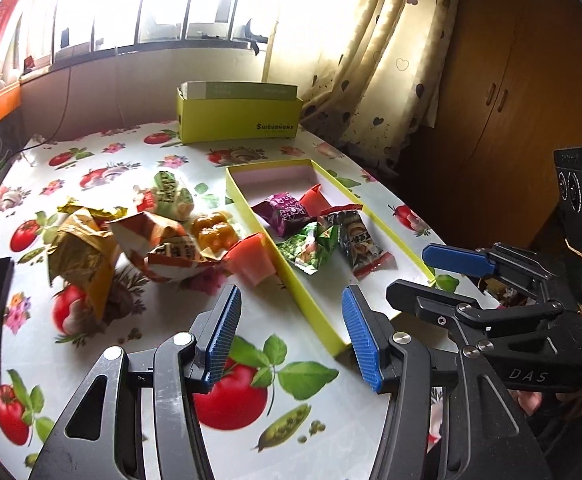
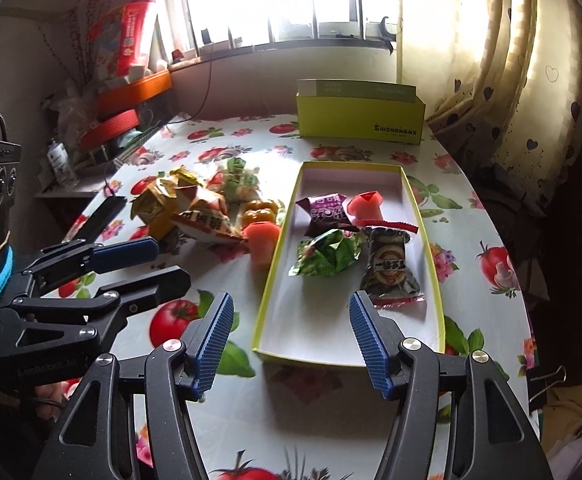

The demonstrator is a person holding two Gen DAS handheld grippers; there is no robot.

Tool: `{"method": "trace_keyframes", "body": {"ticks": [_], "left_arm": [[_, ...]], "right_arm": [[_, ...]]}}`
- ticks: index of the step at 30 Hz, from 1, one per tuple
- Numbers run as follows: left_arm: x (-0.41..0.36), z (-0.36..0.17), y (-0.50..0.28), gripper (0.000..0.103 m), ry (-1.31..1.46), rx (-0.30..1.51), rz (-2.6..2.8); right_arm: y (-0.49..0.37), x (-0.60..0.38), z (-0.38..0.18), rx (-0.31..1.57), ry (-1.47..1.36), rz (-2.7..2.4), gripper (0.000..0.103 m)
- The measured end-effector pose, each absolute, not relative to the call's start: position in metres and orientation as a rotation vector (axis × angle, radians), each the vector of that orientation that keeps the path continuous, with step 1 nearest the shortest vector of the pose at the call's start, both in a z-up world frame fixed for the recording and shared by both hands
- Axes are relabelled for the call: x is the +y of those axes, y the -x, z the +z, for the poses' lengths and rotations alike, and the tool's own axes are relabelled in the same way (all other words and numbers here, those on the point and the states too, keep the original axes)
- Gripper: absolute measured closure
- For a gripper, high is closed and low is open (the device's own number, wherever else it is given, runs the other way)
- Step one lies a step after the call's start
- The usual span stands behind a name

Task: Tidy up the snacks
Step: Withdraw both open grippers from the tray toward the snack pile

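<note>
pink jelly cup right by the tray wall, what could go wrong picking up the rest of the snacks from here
1. The pink jelly cup lies against the yellow tray wall; a finger closing there may catch and shove the light tray.
2. The loose wrappers, like the orange-and-white packet, overlap in a heap, so the open left gripper could pinch two at once.
3. The right gripper, open and empty, is close beside the left; they may collide.

Blown-out window backlight, fisheye warp

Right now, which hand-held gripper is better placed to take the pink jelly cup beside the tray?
Left, probably. The left hand-held gripper is open and empty, nearest the pink jelly cup; the right hand-held gripper faces the tray.
</note>
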State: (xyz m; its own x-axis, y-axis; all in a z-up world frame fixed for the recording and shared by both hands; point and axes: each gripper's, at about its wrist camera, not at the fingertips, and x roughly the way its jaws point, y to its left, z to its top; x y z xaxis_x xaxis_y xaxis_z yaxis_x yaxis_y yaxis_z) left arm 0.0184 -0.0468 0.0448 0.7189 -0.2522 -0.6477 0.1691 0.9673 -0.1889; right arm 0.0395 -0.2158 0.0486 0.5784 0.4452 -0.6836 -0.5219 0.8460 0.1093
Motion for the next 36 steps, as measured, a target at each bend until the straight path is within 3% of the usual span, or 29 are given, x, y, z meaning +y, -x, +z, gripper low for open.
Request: {"method": "trace_keyframes", "body": {"ticks": [36], "left_arm": [[0.009, 0.041, 0.017, 0.049, 0.174, 0.688, -0.043]], "right_arm": [[-0.008, -0.188, 0.053, 0.678, 0.087, 0.739, 0.043]]}}
